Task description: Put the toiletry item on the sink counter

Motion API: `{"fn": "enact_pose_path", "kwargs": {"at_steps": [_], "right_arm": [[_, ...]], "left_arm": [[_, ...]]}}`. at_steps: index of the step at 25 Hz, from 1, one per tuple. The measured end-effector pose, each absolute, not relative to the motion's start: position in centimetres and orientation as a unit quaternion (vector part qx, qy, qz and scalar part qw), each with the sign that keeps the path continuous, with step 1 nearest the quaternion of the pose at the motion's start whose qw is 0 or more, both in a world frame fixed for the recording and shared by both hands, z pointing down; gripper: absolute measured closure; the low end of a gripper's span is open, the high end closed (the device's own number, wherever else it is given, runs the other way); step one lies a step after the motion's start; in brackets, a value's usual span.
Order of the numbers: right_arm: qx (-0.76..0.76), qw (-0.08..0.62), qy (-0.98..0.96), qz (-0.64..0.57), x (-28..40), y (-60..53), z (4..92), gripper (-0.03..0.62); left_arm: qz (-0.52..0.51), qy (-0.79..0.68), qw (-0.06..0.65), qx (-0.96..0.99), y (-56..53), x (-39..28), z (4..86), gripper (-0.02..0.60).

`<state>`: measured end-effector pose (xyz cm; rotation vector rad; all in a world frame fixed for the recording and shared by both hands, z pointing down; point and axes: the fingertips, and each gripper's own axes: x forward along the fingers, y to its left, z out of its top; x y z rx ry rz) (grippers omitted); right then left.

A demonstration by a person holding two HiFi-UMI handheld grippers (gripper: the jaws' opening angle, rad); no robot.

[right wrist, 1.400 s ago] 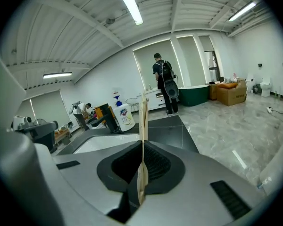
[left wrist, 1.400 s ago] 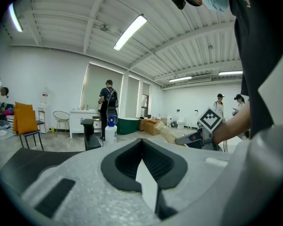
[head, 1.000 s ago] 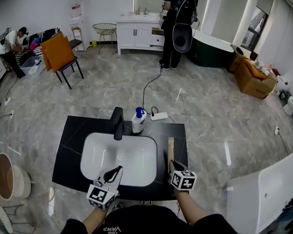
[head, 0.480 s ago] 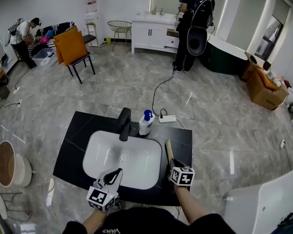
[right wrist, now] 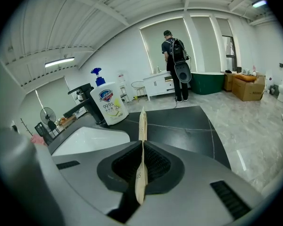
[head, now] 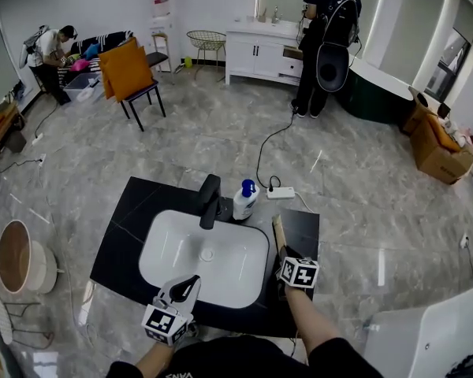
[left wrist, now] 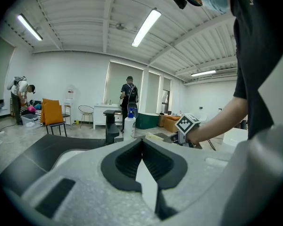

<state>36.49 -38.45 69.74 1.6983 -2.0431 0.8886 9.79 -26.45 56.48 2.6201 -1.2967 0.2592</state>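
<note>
The toiletry item (head: 277, 233) is a thin, flat beige strip. My right gripper (head: 283, 253) is shut on its near end, over the black sink counter (head: 130, 211) just right of the white basin (head: 205, 254). In the right gripper view the strip (right wrist: 142, 124) stands edge-on between the pads of that gripper (right wrist: 142, 150) and points toward the soap bottle (right wrist: 108, 102). Whether its far tip touches the counter I cannot tell. My left gripper (head: 188, 284) hovers at the basin's front edge, shut and empty (left wrist: 142, 147).
A black faucet (head: 210, 201) and a white pump bottle with a blue head (head: 244, 200) stand behind the basin. A power strip (head: 281, 193) lies on the floor beyond. A person with a backpack (head: 329, 38) stands at a far white vanity. An orange chair (head: 130, 69) is at the far left.
My right gripper has carried the strip a little forward along the counter's right side. The left gripper stays by the basin's front edge. The head view has drifted.
</note>
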Motion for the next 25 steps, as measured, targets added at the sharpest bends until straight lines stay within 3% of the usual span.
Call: {"fn": "enact_pose_path", "kwargs": {"at_steps": [5, 14, 25], "right_arm": [[0.609, 0.167, -0.703, 0.327, 37.1, -40.1, 70.3, 0.580], [0.639, 0.099, -0.652, 0.396, 37.4, -41.1, 71.2, 0.576], [0.664, 0.144, -0.628, 0.379, 38.6, -40.5, 71.3, 0.507]], "left_arm": [[0.089, -0.451, 0.105, 0.882, -26.4, 9.2, 56.6, 0.572], [0.092, -0.455, 0.105, 0.880, -26.1, 8.5, 56.9, 0.572], [0.090, -0.454, 0.102, 0.881, -26.2, 7.0, 56.1, 0.572]]}}
